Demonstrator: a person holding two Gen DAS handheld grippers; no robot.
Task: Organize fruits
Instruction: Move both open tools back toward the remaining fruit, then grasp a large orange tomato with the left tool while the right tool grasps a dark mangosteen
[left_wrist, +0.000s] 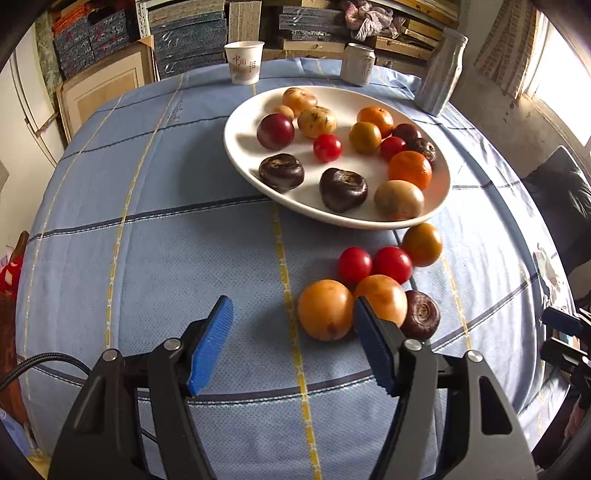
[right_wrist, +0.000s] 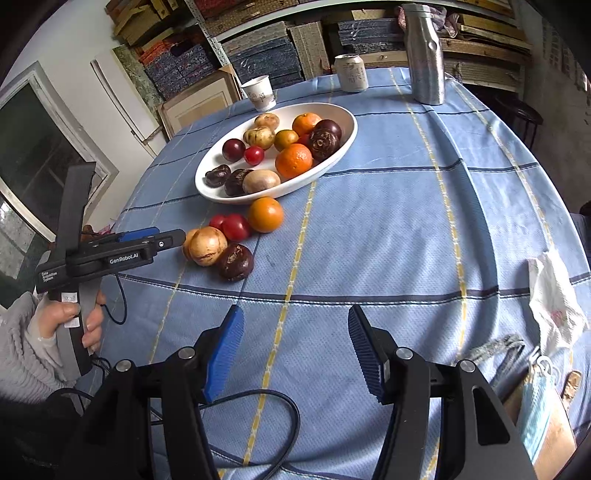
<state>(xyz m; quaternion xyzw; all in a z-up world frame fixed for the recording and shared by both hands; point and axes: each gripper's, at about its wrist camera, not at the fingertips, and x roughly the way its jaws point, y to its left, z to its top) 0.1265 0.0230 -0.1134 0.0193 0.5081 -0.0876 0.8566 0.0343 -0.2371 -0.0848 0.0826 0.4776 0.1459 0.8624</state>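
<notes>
Left gripper (left_wrist: 293, 332): jaws apart, empty, low centre of frame, just short of 6 loose fruits (left_wrist: 373, 288) on the tabletop (left_wrist: 166, 258). Right gripper (right_wrist: 295, 339): jaws apart, empty. White plate (left_wrist: 243, 147) of fruit sits upper centre.

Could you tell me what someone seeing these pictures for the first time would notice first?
Probably the white oval plate heaped with mixed fruit at the middle of the blue checked tablecloth. Next, the small cluster of loose fruit on the cloth just in front of the plate, with the open left gripper close behind it. The right gripper, also open, is over bare cloth.
</notes>
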